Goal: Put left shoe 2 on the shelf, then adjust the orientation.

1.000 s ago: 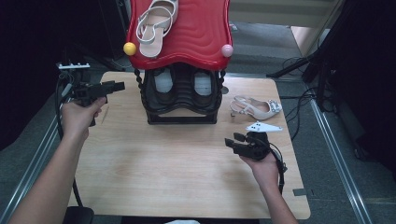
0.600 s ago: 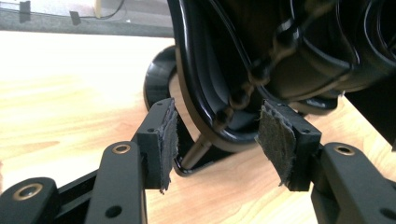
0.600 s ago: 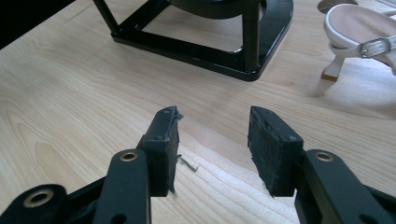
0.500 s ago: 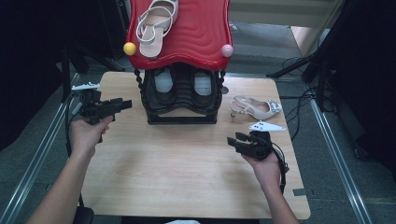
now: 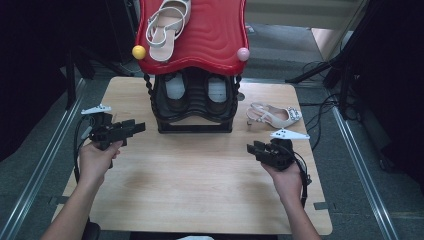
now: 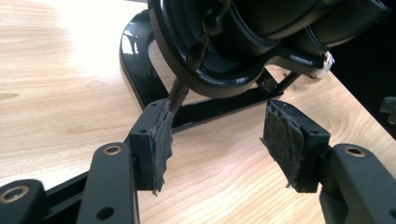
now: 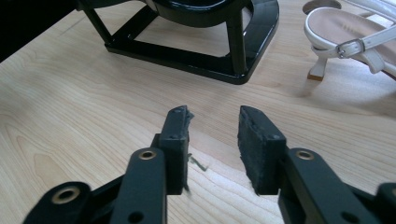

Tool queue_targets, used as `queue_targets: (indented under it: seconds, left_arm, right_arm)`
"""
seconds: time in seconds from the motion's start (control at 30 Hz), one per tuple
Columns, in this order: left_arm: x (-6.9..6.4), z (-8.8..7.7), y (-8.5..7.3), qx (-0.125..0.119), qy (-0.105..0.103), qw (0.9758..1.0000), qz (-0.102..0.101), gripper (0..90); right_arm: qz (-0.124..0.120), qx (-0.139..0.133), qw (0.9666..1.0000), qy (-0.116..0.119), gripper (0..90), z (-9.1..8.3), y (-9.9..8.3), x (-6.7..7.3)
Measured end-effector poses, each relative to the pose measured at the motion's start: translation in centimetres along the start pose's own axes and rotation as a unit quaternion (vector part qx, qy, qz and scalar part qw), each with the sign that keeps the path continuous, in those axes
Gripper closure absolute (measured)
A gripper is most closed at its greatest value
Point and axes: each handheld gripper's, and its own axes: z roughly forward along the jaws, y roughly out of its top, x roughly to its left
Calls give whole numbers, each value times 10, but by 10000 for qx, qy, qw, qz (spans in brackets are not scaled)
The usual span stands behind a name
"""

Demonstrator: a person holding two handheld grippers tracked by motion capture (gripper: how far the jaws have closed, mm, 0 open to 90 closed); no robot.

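Sandal (image 5: 274,116) lay on its side on the tabletop (image 5: 200,190), right of the black rack base (image 5: 195,126) and just beyond our right gripper (image 5: 256,148). Right fingers (image 7: 259,140) stood partly apart, having just been closing, with nothing but bare wood between them; the sandal's heel and strap (image 7: 348,44) appeared ahead to their right. Left fingers (image 6: 156,140) stood wide apart, having just been opening, empty, aimed at the rack's foot (image 6: 205,107). Our left gripper (image 5: 134,127) hovered near the rack's left side. A second sandal (image 5: 167,22) rested on the red shelf (image 5: 210,45) above, between a yellow ball (image 5: 139,51) and a pink ball (image 5: 243,54).
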Motion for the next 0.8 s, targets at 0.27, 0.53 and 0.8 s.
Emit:
queue_targets:
  seconds: [0.27,0.53,0.8]
  left_arm:
    - [1,-1,-13,34,-106,9999,-96,406]
    - [-3,-3,-15,29,-262,9996,-101,428]
    - [5,1,-17,67,-293,9991,-313,419]
  right_arm:
    - [106,-18,9999,-97,763,-2,0,-6]
    - [285,-25,9994,-176,900,-2,3,-19]
    - [430,-104,9982,-395,900,-2,5,-38]
